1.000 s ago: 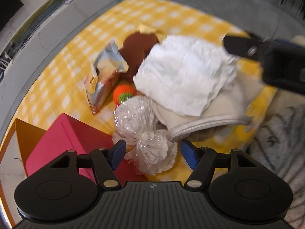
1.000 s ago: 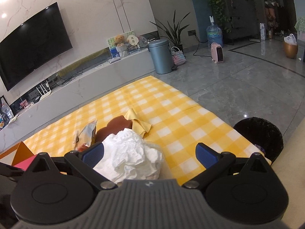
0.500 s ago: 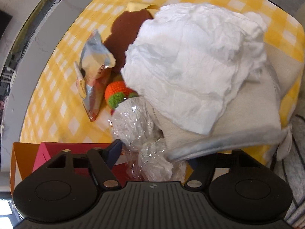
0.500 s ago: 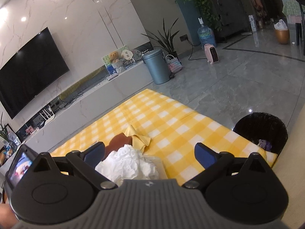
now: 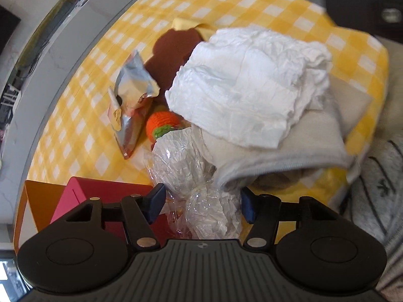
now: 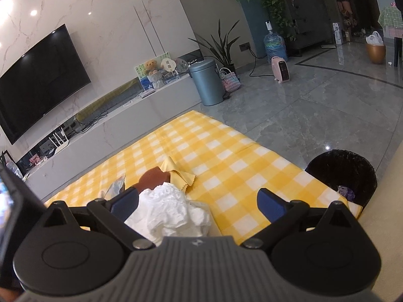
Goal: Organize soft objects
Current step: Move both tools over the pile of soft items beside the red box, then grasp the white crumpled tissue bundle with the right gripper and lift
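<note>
Reaching is being done by the left claw (image 5: 201, 202), spread wide around the crinkled plastic wrap (image 5: 201, 188) beside the pile; closing is being called for next; the right claw (image 6: 199, 202) is being held wide, empty.

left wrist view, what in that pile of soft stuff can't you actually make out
- Brown plush: its shape is hidden under the white crumpled cloth, left wrist view.
- Orange knitted toy: its lower part is covered by the clear plastic wrap.
- Snack packet: print too small to read.
- Whatever lies under the grey folded cloth: in shadow.
- Left claw: open around the wrap; contact cannot be judged.
</note>
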Action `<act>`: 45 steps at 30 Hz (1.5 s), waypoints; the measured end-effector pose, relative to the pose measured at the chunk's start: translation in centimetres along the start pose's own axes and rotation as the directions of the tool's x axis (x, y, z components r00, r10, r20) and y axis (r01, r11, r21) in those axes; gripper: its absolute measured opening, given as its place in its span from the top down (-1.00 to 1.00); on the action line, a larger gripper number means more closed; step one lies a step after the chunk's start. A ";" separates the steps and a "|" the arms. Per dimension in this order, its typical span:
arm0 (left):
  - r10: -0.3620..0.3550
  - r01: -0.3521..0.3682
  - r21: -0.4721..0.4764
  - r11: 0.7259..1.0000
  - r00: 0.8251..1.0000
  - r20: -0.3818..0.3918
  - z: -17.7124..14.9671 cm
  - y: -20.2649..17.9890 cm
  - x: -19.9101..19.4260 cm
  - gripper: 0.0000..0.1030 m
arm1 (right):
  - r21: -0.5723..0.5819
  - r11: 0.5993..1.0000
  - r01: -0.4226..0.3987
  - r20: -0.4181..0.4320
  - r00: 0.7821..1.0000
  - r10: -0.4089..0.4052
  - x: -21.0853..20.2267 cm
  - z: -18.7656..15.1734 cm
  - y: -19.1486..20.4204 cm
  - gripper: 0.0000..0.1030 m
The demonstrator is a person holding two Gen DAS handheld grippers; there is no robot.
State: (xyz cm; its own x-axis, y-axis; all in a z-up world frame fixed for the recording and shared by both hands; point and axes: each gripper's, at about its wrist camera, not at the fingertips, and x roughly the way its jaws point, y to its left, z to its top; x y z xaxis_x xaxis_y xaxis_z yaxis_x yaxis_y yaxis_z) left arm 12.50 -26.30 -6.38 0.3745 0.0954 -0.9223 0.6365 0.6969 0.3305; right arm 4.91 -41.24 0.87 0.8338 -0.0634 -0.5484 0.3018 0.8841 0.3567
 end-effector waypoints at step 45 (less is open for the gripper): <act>-0.290 0.427 -0.347 0.835 0.877 0.382 -7.6 10.9 -8.6 -0.36 | -0.451 0.892 0.042 -0.162 0.979 -0.128 7.2 -4.8 8.0 -0.15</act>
State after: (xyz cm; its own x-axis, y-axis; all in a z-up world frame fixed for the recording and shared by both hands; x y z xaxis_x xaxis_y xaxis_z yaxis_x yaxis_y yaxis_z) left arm 11.07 -14.10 3.62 0.4016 -0.3902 -0.8285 0.4575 0.8692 -0.1876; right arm 11.17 -32.42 -3.85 0.7027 -0.1001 -0.7044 0.0958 0.9944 -0.0458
